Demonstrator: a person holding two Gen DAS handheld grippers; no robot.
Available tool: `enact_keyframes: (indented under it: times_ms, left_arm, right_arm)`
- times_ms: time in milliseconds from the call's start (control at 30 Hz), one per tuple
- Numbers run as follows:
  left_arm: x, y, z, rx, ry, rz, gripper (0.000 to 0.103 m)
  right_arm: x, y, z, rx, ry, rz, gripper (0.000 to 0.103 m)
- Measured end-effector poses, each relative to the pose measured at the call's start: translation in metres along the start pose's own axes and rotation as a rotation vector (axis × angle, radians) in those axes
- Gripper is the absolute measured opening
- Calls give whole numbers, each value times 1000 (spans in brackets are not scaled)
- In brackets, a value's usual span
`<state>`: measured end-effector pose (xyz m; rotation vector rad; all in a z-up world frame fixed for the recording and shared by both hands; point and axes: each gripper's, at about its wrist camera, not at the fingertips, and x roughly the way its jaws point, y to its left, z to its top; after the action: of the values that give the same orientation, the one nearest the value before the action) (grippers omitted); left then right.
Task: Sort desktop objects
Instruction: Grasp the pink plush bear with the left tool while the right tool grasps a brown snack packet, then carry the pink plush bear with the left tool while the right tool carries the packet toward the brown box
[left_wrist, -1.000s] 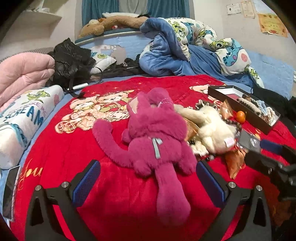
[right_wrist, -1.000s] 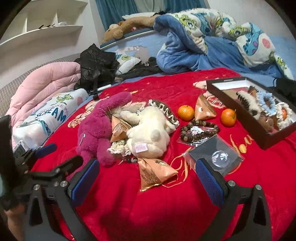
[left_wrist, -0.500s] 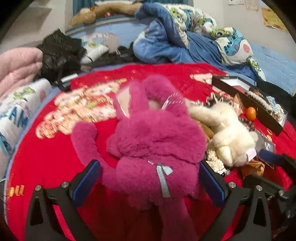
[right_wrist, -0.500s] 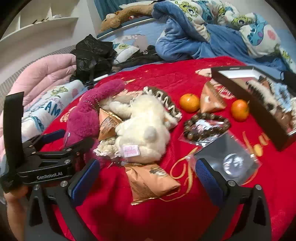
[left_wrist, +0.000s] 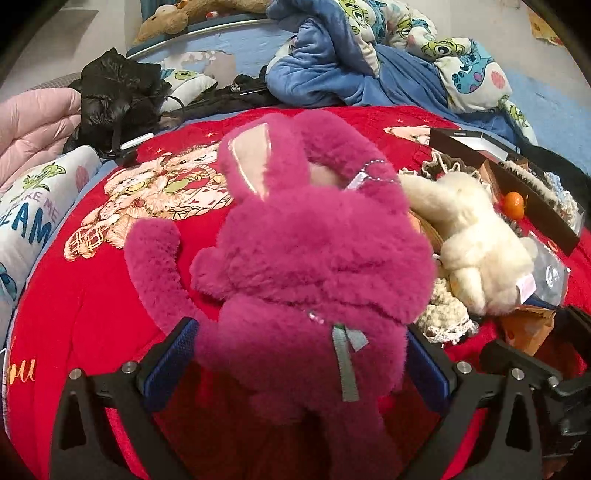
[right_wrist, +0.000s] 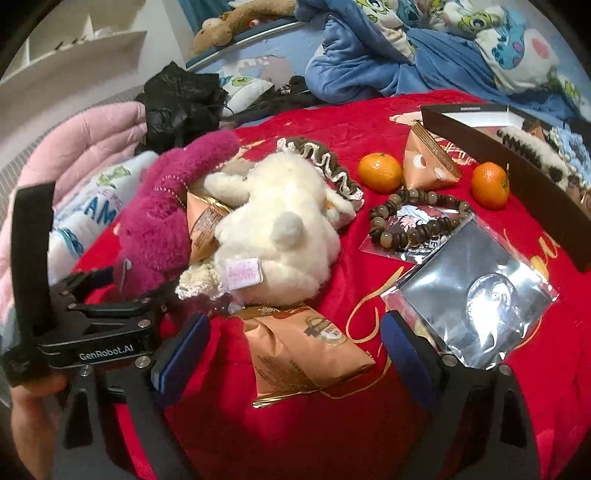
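Blue-padded left gripper (left_wrist: 299, 365) spread wide around the lower body of the magenta plush rabbit (left_wrist: 314, 258), pads flanking but not visibly pressing; not yet clamped. Right gripper (right_wrist: 295, 350) likewise agape, poised over a tan snack packet (right_wrist: 306, 354), holding nothing. Rabbit lying on the red blanket (left_wrist: 85, 314), touching the white plush (right_wrist: 280, 229) on its right.

Likely trouble: soft fur squashing and slipping on closing, or the rabbit's bead chain dragging the white plush and the packet wedged between them.

Counted, right of the rabbit: two plush toys in all, two oranges (right_wrist: 380, 171), three tan packets, one bead bracelet (right_wrist: 417, 218), one silver bag (right_wrist: 476, 295), one dark box (right_wrist: 517, 173).
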<state>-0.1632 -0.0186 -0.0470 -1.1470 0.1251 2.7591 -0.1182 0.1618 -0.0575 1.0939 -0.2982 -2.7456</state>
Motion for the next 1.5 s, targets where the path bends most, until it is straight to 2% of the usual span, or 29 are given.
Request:
enact_keyframes:
  times_ms: [133, 200, 267, 333, 433, 567, 867, 1033, 1167, 1400, 1500]
  left_arm:
    - [-3, 6, -1, -13, -2, -18, 101]
    - [-6, 4, -2, -4, -12, -38, 93]
    - [-8, 0, -2, 12, -21, -46, 79]
    - [-11, -3, -4, 24, -34, -45, 73]
    - [-17, -2, -6, 9, -47, -56, 66]
    - [-28, -2, -11, -5, -79, -53, 62]
    - [-70, -11, -30, 16, -193, 9, 61]
    - [-89, -5, -34, -18, -246, -1, 61]
    - [-98, 0, -42, -66, -251, -12, 61]
    - [-117, -10, -46, -72, -286, -3, 61]
    - [-122, -9, -47, -106, -290, -30, 61]
  right_arm:
    - [-1, -2, -2, -1, -5, -18, 87]
    - [-2, -5, -2, 8, -9, -21, 79]
    - [-2, -7, -2, 14, -10, -43, 64]
    - [-2, -8, -2, 18, -12, -66, 55]
    - [-2, -8, -3, 18, -14, -67, 49]
    - [-4, -10, -4, 30, -26, -49, 47]
    - [-12, -14, -7, 48, -70, -7, 46]
    - [-22, -10, -10, 39, -112, 0, 46]
    - [-30, -4, -12, 12, -149, -7, 46]
    - [-35, 1, -10, -9, -171, 4, 46]
    - [-39, 2, -9, -10, -182, 14, 46]
